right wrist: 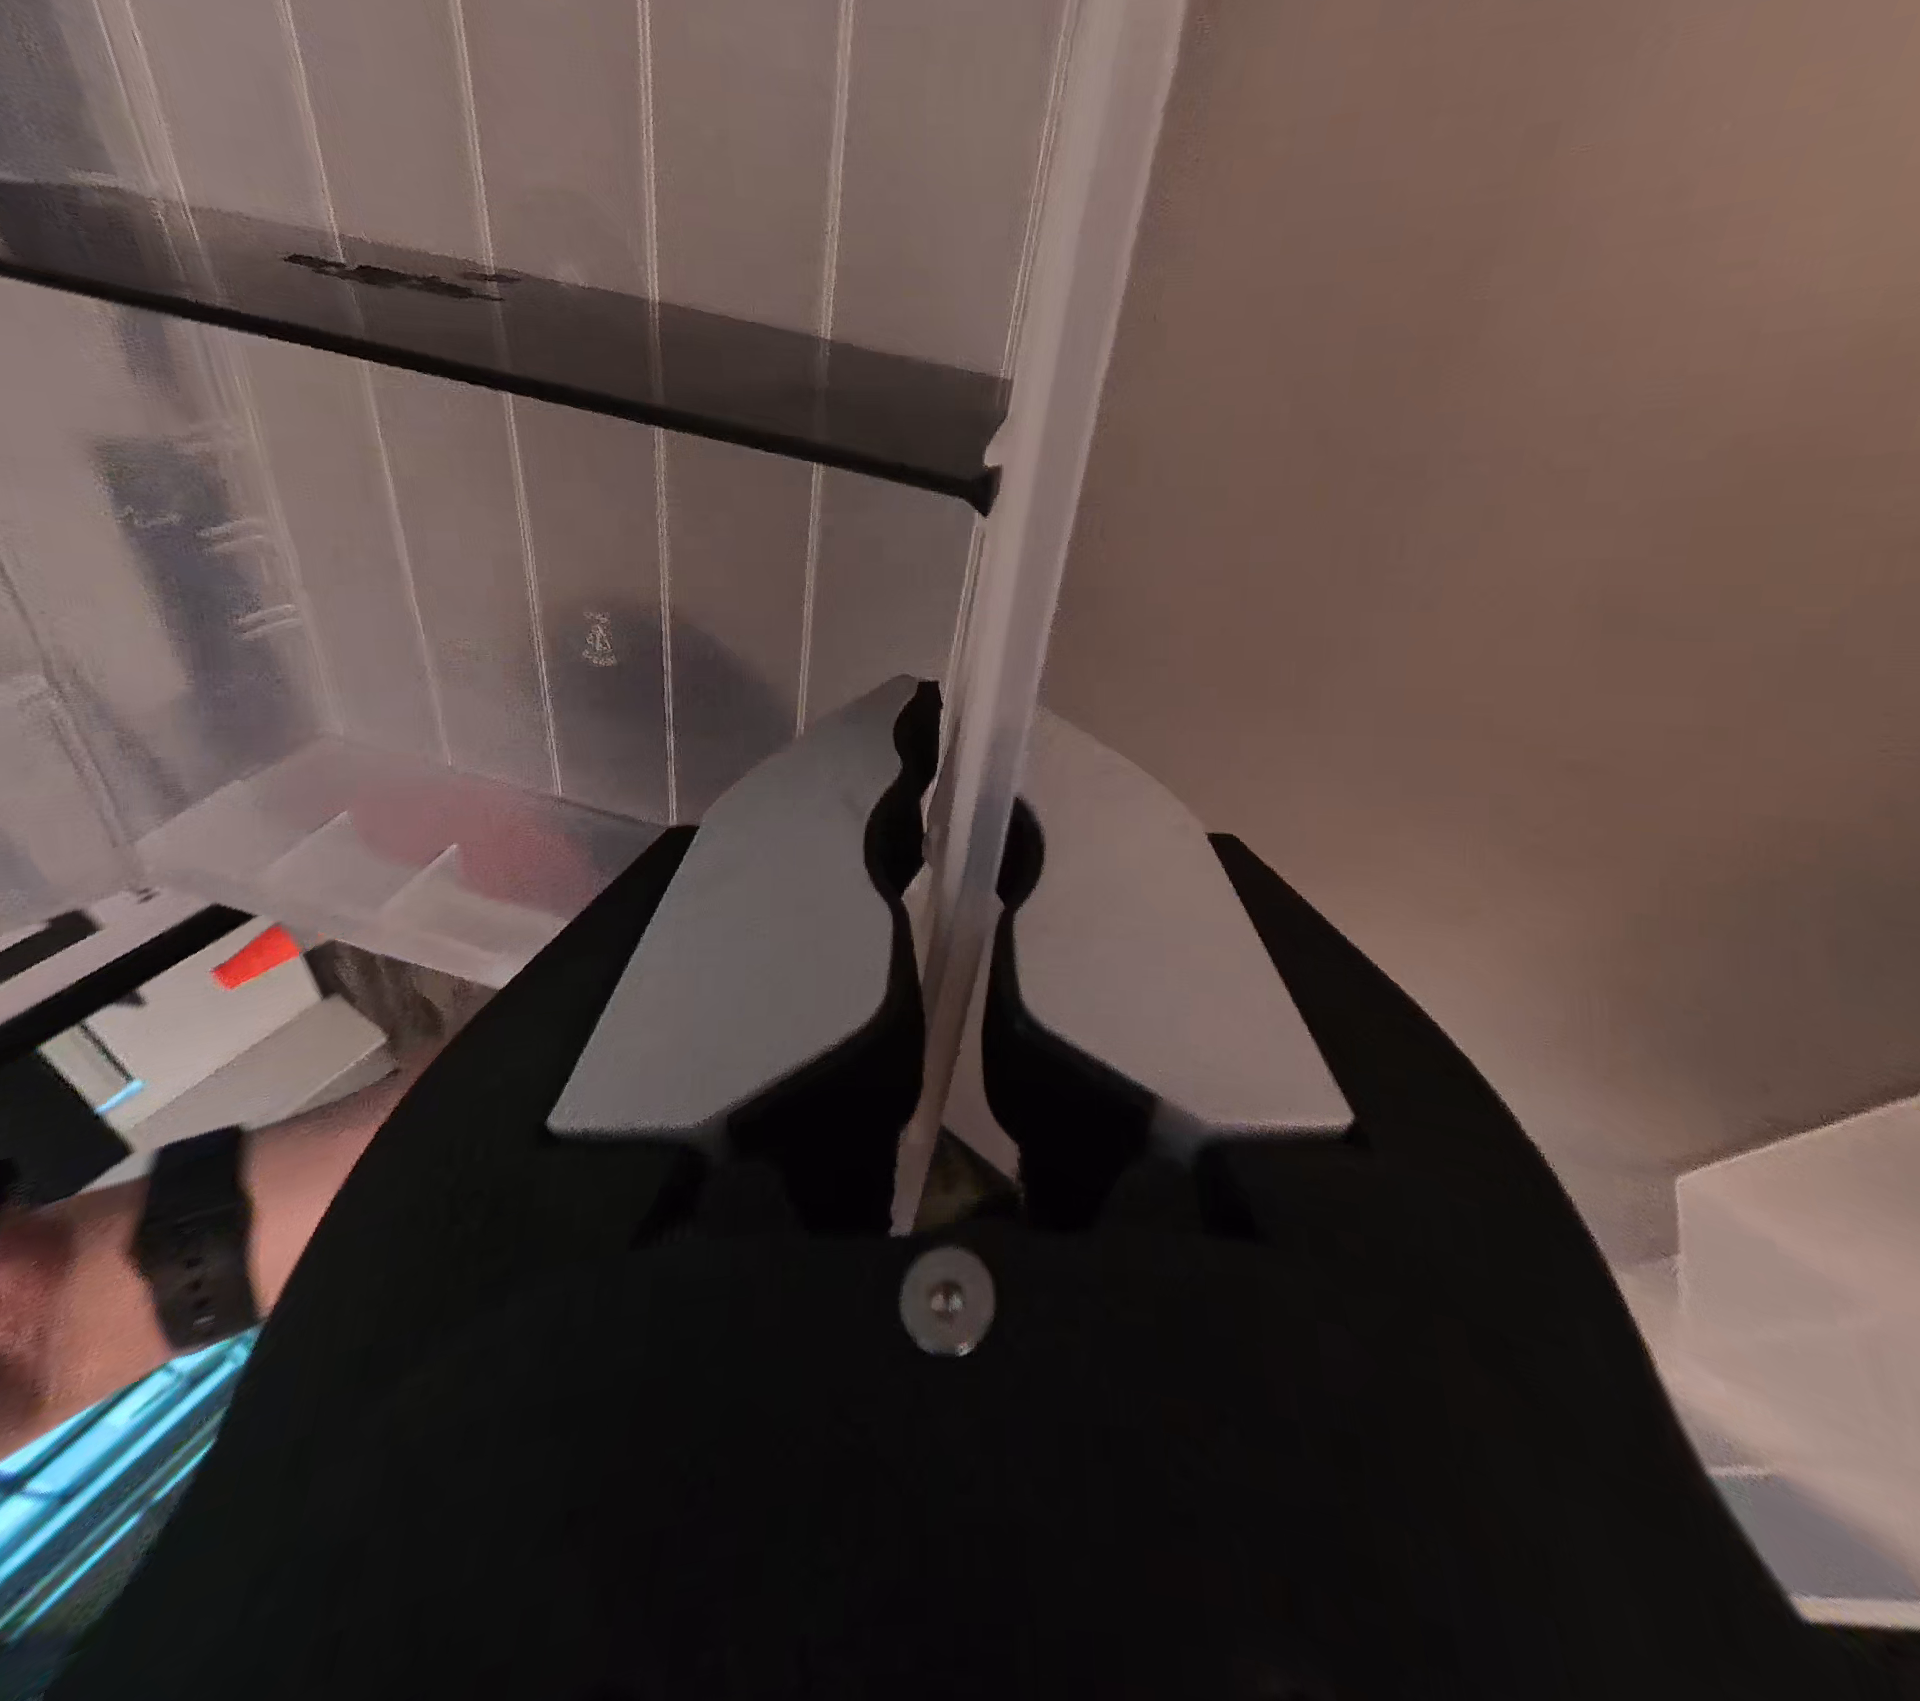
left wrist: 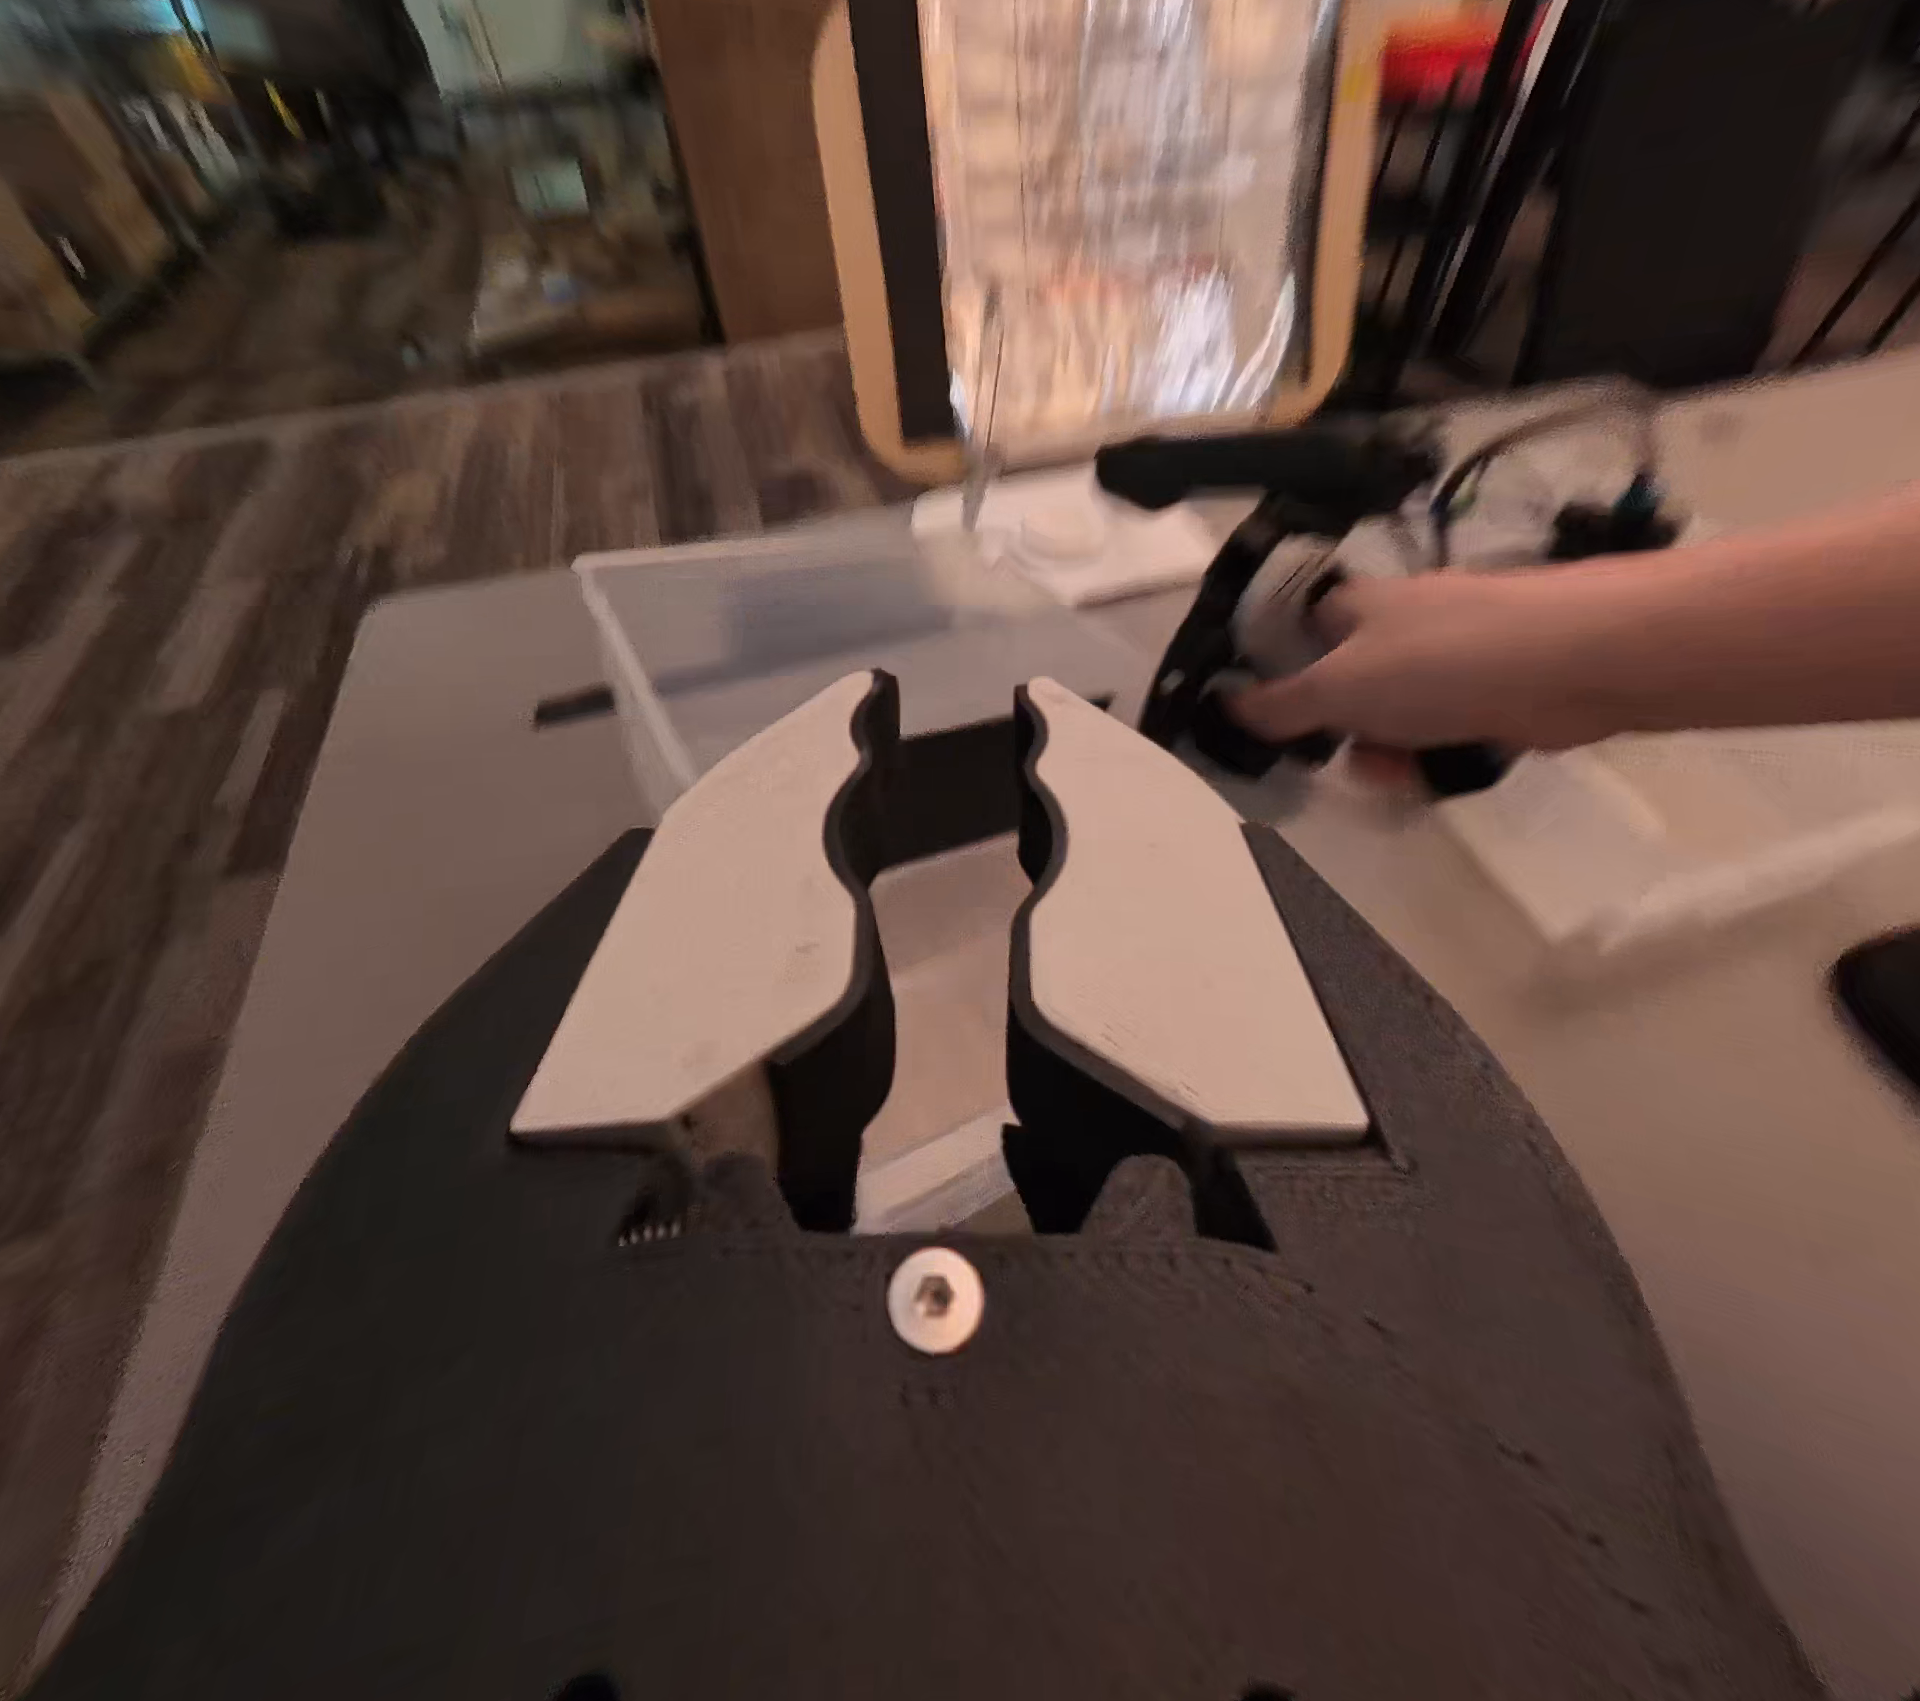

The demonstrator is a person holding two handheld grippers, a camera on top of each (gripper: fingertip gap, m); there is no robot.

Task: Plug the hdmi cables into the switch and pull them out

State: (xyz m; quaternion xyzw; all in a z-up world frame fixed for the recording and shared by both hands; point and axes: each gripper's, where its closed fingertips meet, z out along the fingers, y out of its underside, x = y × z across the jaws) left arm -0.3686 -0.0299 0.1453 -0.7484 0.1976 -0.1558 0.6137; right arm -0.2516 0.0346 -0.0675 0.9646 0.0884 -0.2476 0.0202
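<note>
**Lid lifted at the bin's edge**

The left gripper hovers spread and empty over the clear bin near the bench edge. A black box, perhaps the switch, lies beyond its fingertips. The right gripper pinches the clear lid edge.

Left wrist view looks low across the table; right wrist view faces a translucent bin close up.

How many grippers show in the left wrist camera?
2. The white-fingered black left gripper fills the foreground, open above a clear plastic bin. The blurred black-and-white right gripper is farther right, in a person's hand; its own view shows it shut on a translucent plastic panel.
</note>
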